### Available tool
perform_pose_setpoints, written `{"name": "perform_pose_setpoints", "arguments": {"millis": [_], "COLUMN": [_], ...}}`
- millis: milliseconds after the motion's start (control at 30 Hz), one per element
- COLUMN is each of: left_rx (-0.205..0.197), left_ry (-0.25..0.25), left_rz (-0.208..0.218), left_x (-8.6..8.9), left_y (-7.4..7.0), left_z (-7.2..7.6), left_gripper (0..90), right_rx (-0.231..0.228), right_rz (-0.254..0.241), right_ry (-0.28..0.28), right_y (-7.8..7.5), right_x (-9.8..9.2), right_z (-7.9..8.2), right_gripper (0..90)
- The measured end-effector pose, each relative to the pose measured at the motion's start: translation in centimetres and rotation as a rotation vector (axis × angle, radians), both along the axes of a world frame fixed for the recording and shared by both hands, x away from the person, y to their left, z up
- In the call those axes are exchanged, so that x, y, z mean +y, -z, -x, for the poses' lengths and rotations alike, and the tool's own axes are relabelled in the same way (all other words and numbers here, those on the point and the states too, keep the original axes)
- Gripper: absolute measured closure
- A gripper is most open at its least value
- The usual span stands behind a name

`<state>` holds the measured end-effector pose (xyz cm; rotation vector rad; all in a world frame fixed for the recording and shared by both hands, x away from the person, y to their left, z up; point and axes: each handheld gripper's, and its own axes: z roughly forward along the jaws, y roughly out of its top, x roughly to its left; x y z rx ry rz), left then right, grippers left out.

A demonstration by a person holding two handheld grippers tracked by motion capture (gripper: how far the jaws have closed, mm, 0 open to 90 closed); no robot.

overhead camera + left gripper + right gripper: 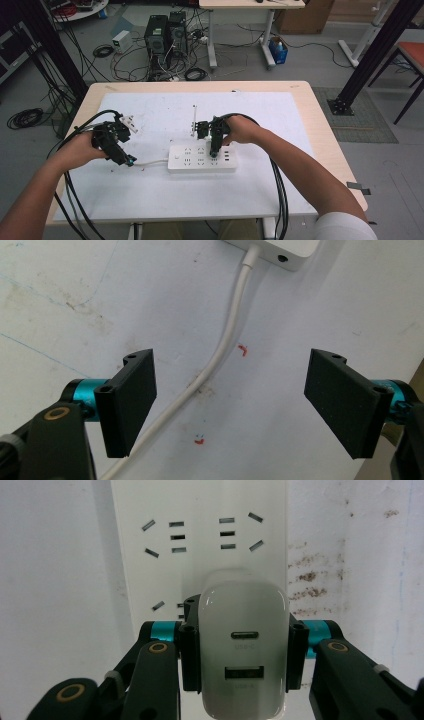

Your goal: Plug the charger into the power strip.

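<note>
Right now the table (150,195) carries the power strip (202,158) at 6 o'clock of centre, and plugging in looks underway, not finished. Right gripper (243,650) clamps the charger (244,650) between both jaws, over the sockets. Left gripper (230,400) hangs open astride the cord (227,335).

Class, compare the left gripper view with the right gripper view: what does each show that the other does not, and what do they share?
Left gripper view alone: open left tongs over the power strip's white cord, with small red marks on the sheet. Right gripper view alone: right tongs shut on a white USB charger, above the socket holes. Shared: the white power strip and the stained white table sheet.
</note>
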<state>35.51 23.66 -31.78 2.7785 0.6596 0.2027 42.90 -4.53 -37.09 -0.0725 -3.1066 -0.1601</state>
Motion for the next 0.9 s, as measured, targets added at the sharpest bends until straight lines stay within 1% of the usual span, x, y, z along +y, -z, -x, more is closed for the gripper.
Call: {"name": "perform_pose_setpoints", "arguments": {"millis": [33,100,200,233,267,333,400,467,500,533,567,633,667,733,767,800,833,867,900], "left_rx": [0.000,-0.001,0.000,0.001,0.002,0.001,0.002,0.002,0.003,0.002,0.003,0.004,0.005,0.002,0.001,0.000,-0.001,0.001,-0.001], "left_ry": [0.003,-0.003,0.002,0.004,0.010,0.004,0.005,-0.001,0.004,-0.007,-0.002,-0.002,0.003,0.004,0.006,0.006,-0.001,0.009,-0.001], "left_rz": [-0.006,0.001,0.000,0.001,-0.004,0.003,0.000,0.003,-0.002,0.002,-0.007,-0.004,-0.004,-0.002,-0.001,0.000,0.003,-0.004,0.003], "left_x": [0.0,0.0,-0.2,-0.2,-0.2,-0.2,-0.1,0.0,0.1,0.1,0.1,-0.1,-0.2,-0.2,-0.2,-0.2,-0.2,-0.1,-0.1], "left_y": [0.0,0.0,0.1,0.1,0.1,0.2,0.1,0.2,0.2,0.2,0.2,0.3,0.2,0.2,0.1,0.1,0.2,0.1,0.1], "left_z": [0.0,-0.1,-0.1,-0.1,-0.1,-0.2,-0.3,-0.3,-0.4,-0.4,-0.4,-0.3,-0.3,-0.2,-0.2,-0.2,-0.1,-0.1,0.1], "left_gripper": [21.0,21.0,21.0,21.0,21.0,21.0,21.0,21.0,21.0,21.0,21.0,21.0,21.0,21.0,21.0,21.0,21.0,21.0,21.0], "right_rx": [0.010,0.017,-0.003,-0.007,-0.021,-0.086,-0.100,-0.092,-0.070,-0.044,-0.011,0.038,0.043,0.011,-0.024,-0.044,-0.048,-0.043,-0.035], "right_rz": [-0.009,-0.013,-0.022,-0.030,-0.033,-0.021,-0.021,-0.021,-0.025,-0.034,-0.050,-0.066,-0.071,-0.064,-0.058,-0.050,-0.050,-0.051,-0.051], "right_ry": [-0.004,-0.006,-0.011,-0.004,-0.010,-0.044,-0.061,-0.064,-0.052,-0.039,-0.021,0.004,0.004,0.002,-0.025,-0.027,-0.021,-0.026,-0.022], "right_y": [0.1,0.2,0.3,0.3,0.3,0.4,0.4,0.4,0.4,0.4,0.5,0.6,0.7,0.8,0.9,0.9,0.8,0.8,0.8], "right_x": [0.0,-0.1,-0.2,-0.3,-0.3,-0.1,-0.2,-0.2,-0.2,-0.3,-0.5,-0.8,-0.8,-0.7,-0.6,-0.5,-0.5,-0.5,-0.5], "right_z": [-0.2,-0.3,-0.1,0.0,0.3,1.2,1.4,1.2,0.9,0.5,0.0,-0.6,-0.7,-0.1,0.2,0.6,0.7,0.6,0.5], "right_gripper": [62.5,62.5,62.6,62.6,62.7,62.7,62.7,62.7,62.7,62.6,62.6,62.5,62.5,62.7,62.7,62.7,62.7,62.7,62.7]}}
